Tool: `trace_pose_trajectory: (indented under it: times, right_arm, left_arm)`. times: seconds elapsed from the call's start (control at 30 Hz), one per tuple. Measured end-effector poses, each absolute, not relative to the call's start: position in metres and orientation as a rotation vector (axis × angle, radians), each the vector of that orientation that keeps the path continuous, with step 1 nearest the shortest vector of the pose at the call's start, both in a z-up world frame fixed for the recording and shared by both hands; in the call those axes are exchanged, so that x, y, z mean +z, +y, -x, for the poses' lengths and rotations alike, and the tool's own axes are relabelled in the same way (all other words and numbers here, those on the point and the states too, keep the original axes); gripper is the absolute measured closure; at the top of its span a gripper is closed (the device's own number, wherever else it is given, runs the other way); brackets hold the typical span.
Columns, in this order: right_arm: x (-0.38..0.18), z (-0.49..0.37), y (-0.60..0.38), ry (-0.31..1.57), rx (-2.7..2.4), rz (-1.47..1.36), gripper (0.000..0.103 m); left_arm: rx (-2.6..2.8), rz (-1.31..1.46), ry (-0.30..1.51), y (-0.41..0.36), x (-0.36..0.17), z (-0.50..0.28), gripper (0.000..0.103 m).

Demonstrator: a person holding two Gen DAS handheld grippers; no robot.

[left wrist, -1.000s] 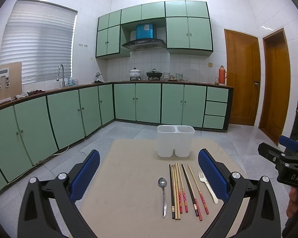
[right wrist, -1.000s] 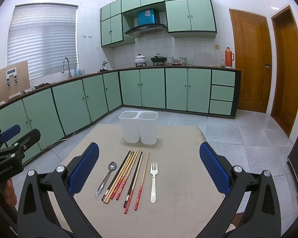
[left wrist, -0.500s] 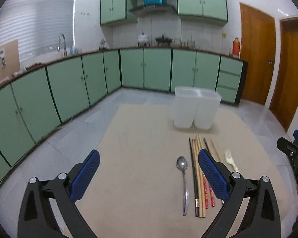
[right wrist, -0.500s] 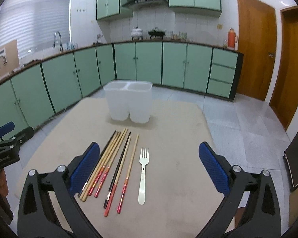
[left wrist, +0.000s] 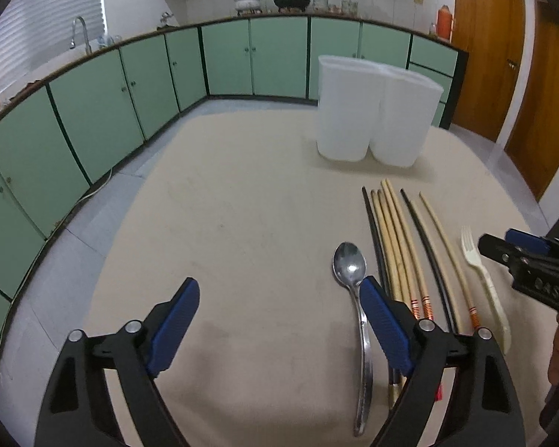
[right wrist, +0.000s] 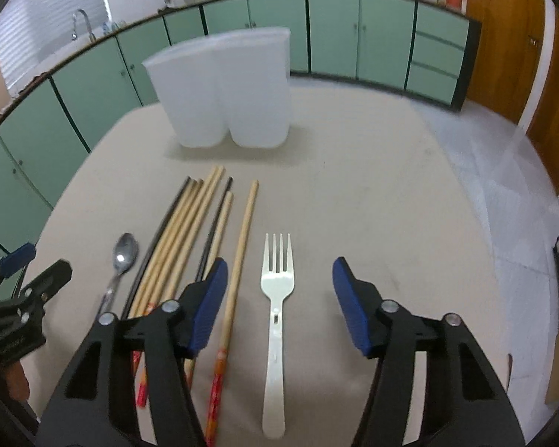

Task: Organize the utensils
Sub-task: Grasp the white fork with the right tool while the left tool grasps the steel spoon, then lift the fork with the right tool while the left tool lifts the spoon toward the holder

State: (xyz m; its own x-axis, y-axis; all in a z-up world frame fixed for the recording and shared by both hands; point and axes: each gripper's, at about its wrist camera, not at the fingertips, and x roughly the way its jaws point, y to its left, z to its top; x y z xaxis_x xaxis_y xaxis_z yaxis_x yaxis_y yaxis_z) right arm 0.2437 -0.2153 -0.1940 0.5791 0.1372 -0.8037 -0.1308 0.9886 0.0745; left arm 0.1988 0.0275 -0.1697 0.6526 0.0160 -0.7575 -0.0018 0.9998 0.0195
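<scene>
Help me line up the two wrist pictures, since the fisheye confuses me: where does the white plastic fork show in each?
Left wrist: the white fork lies far right, past the chopsticks, just below the right gripper.
Right wrist: the fork lies lower centre, between that gripper's closing jaws, untouched.
Shared landmark: the white twin-compartment holder stands beyond the utensil row in both.

Glossy metal spoon (left wrist: 349,269), matt plastic fork (right wrist: 277,283).

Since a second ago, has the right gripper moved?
Yes. The right gripper has dropped forward toward the white fork, and the fixed white container looms nearer.
</scene>
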Motion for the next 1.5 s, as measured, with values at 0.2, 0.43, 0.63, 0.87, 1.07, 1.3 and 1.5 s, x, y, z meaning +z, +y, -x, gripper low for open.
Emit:
trace_pose_trajectory:
  times: [0.2, 0.43, 0.63, 0.87, 1.07, 1.3, 1.5]
  right_arm:
    - [-0.207, -0.263, -0.209, 1.012, 0.151, -0.005, 0.056]
    - [-0.217, -0.272, -0.205, 1.068, 0.121, -0.023, 0.064]
    - [-0.215, -0.270, -0.207, 1.069, 0.130, -0.028, 0.064]
    - [-0.216, -0.273, -0.205, 1.068, 0.132, -0.005, 0.064]
    - [-0.215, -0.277, -0.207, 1.088, 0.138, -0.019, 0.062]
    - [-0.213, -0.282, -0.205, 1.102, 0.145, 0.001, 0.081]
    - [-0.209, -0.280, -0.211, 1.092, 0.172, -0.018, 0.082]
  left_arm:
    - [-0.009, -0.001, 0.902, 0.026, -0.177, -0.213, 0.018]
    - [-0.034, -0.010, 0.933, 0.016, -0.182, -0.233, 0.018]
    - [-0.052, -0.001, 0.967, 0.010, -0.188, -0.247, 0.018]
    - [-0.047, -0.002, 1.012, 0.010, -0.200, -0.257, 0.018]
    - [-0.063, -0.029, 1.027, 0.008, -0.200, -0.262, 0.018]
    - [-0.069, -0.023, 1.031, 0.009, -0.198, -0.262, 0.038]
    - [-0.134, -0.008, 1.018, 0.010, -0.193, -0.262, 0.075]
